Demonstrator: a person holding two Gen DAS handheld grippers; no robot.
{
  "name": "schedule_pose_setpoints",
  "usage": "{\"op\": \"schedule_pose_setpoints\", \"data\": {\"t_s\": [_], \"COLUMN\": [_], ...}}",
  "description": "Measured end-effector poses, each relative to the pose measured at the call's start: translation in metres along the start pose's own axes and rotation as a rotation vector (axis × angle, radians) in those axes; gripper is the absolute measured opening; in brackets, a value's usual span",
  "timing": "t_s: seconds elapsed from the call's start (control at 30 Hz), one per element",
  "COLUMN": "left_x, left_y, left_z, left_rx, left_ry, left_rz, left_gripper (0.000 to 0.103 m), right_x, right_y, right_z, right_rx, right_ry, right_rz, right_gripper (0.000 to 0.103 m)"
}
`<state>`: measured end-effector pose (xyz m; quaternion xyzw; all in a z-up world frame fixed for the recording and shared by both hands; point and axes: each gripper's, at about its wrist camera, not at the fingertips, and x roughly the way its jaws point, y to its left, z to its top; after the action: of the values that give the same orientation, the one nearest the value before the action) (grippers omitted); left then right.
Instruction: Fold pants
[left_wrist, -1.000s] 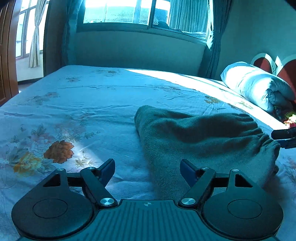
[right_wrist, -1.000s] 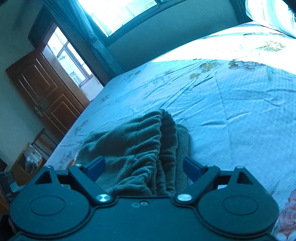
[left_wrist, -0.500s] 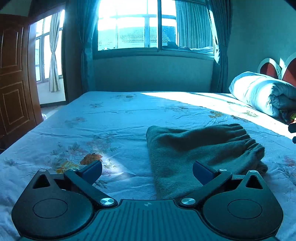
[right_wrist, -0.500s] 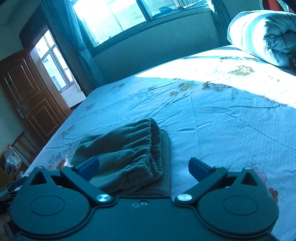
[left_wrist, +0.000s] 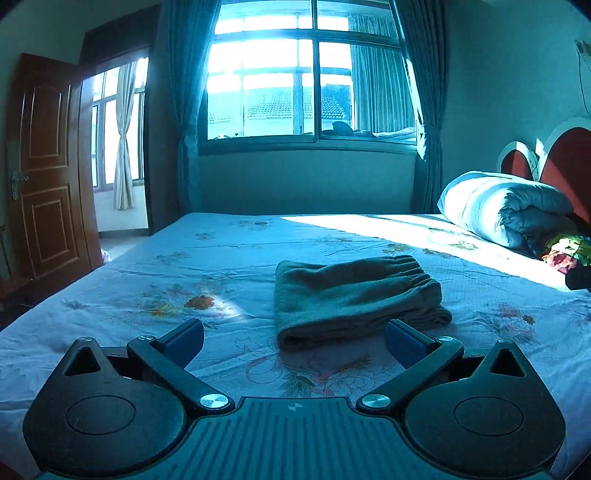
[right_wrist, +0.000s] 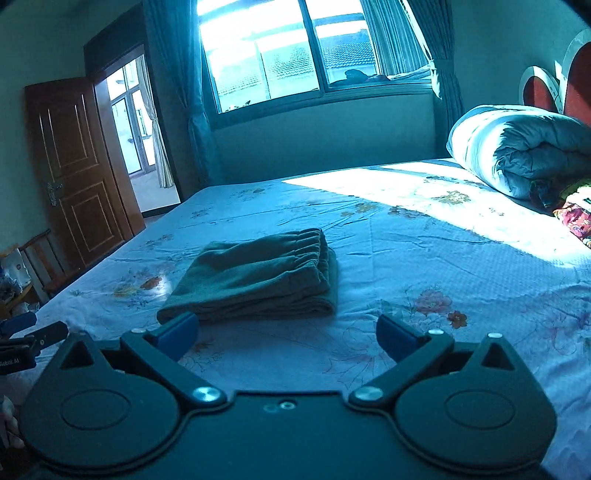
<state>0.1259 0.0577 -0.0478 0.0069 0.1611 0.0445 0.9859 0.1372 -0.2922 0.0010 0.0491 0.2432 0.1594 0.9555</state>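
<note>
The grey-green pants (left_wrist: 354, 295) lie folded into a compact stack on the floral bed sheet (left_wrist: 184, 266), elastic waistband toward the right. The same pants (right_wrist: 258, 277) lie left of centre in the right wrist view. My left gripper (left_wrist: 295, 338) hangs wide open above the sheet, short of the stack, with nothing between its blue pads. My right gripper (right_wrist: 286, 330) is also wide open and empty, pulled back from the stack's near edge. The left gripper's tip (right_wrist: 22, 332) pokes in at the left edge of the right wrist view.
A rolled quilt (left_wrist: 502, 206) and a colourful cloth (left_wrist: 565, 251) lie at the head of the bed on the right, before a red headboard (left_wrist: 565, 162). A window (left_wrist: 310, 85) is behind the bed. An open wooden door (left_wrist: 44, 166) stands left, with a chair (right_wrist: 37, 266) near it.
Both grippers have drawn back and risen from the pants, and their jaws have widened. The folded pants stay on the bed and now look smaller and farther off.
</note>
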Motion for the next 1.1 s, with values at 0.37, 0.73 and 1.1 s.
{"op": "schedule_pose_setpoints", "data": {"t_s": [0.37,0.73,1.1], "left_x": [-0.082,-0.130,-0.128], "left_y": [-0.032,-0.037,-0.041], "left_z": [0.004,0.015,0.016], "left_rx": [0.008,-0.047,-0.023], "left_ry": [-0.018,-0.055,-0.047], "left_rz": [-0.085,-0.059,-0.079], "left_gripper": [0.103,0.103,0.103], "right_x": [-0.063,-0.100,-0.097], "right_y": [0.034,0.051,0.051], "right_z": [-0.024,-0.018,-0.018], "right_rx": [-0.056,-0.102,-0.095], "right_ry": [-0.007,-0.040,-0.036], "right_rz": [0.017,0.029,0.019], "right_gripper": [0.097,0.097,0.097]}}
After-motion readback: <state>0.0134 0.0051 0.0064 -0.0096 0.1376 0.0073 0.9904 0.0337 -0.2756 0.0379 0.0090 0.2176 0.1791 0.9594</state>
